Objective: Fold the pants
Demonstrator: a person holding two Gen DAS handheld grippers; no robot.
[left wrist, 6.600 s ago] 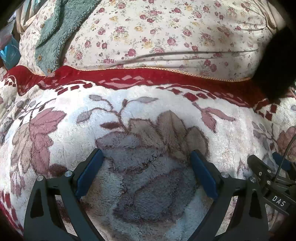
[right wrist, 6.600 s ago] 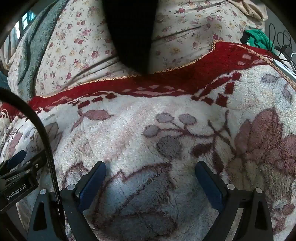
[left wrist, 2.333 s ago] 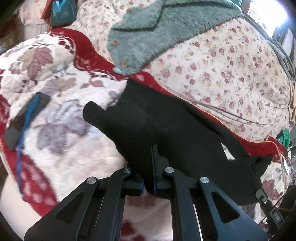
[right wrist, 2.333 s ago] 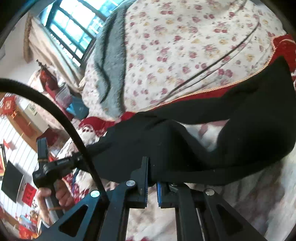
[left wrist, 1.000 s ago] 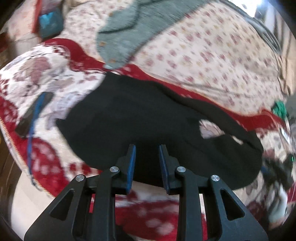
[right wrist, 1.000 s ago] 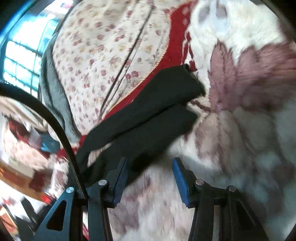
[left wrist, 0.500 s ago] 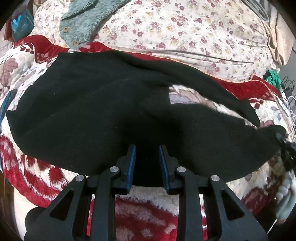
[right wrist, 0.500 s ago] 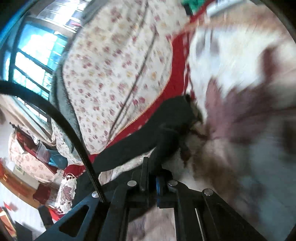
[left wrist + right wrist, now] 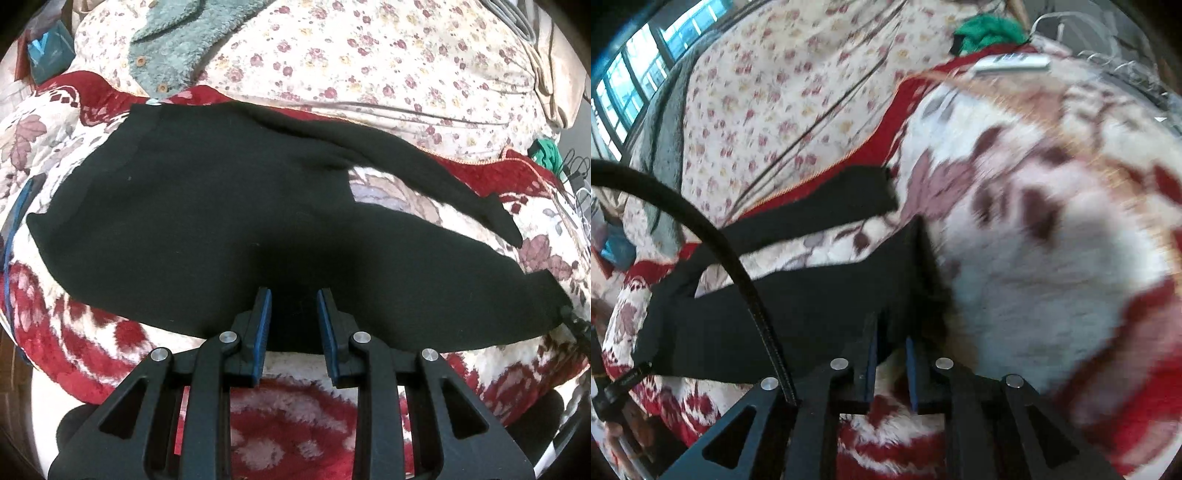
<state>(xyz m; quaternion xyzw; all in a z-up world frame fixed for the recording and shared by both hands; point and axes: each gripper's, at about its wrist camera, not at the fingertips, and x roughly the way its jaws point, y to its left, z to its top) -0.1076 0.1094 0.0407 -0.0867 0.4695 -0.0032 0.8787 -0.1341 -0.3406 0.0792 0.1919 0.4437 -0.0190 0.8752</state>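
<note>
My black knit pants stretch nine-to-three at twelve o'clock of my released left jaws; right jaws look parted at a cuff.

No text, label, brand or number can be read in either view. The left gripper handle, seen at the lower left of the right wrist view, carries a small line of print, but it is too small and blurred to make out.
</note>
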